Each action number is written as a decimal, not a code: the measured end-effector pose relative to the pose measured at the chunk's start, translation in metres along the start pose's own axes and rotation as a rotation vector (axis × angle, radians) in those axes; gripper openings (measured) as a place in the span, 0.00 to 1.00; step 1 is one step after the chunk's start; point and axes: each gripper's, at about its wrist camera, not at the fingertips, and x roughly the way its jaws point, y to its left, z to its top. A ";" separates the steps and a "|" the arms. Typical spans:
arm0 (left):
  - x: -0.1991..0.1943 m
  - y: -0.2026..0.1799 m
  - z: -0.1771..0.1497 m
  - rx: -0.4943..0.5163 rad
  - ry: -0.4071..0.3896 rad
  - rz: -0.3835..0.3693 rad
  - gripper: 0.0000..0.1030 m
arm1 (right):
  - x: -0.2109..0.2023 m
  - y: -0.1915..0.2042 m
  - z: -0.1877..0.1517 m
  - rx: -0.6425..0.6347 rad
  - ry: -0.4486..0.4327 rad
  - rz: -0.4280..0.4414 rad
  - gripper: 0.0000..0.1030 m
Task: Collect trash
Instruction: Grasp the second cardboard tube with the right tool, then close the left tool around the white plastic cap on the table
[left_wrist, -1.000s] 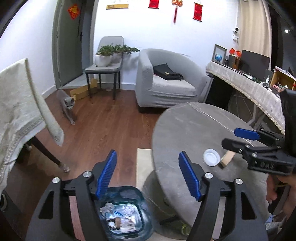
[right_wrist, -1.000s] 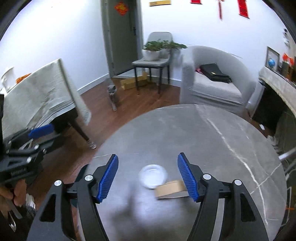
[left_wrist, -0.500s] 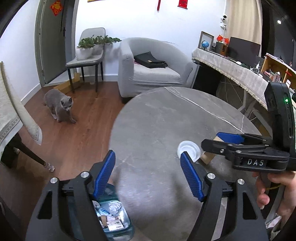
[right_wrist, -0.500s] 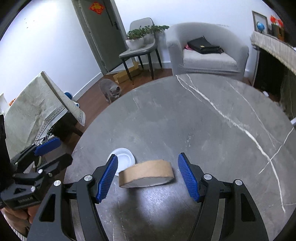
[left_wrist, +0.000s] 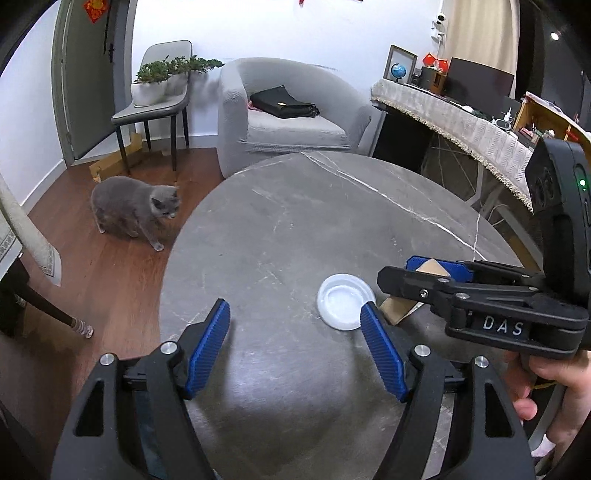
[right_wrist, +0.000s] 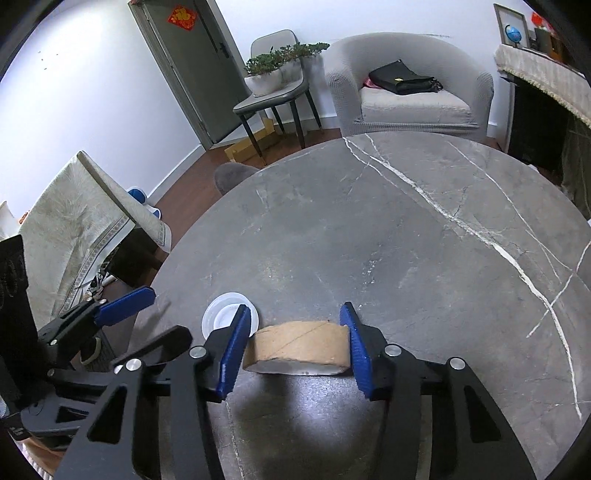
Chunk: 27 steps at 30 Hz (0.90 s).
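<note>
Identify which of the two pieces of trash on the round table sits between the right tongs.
The brown cardboard ring, standing between the closing right tongs. The white plastic lid lies flat beside them, outside the blue pads.

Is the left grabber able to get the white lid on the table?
Probably yes. The left gripper is open, and the white lid lies just ahead by its right finger, nothing covering it, though the right gripper crowds close.
</note>
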 end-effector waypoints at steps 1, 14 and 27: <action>0.001 -0.003 0.000 0.005 0.002 -0.003 0.74 | -0.002 -0.002 0.001 0.001 -0.004 0.003 0.44; 0.016 -0.031 0.002 0.091 0.018 0.015 0.74 | -0.021 -0.015 0.004 0.029 -0.053 0.010 0.32; 0.032 -0.036 0.010 0.084 0.062 0.039 0.64 | -0.034 -0.021 0.004 0.006 -0.084 -0.003 0.31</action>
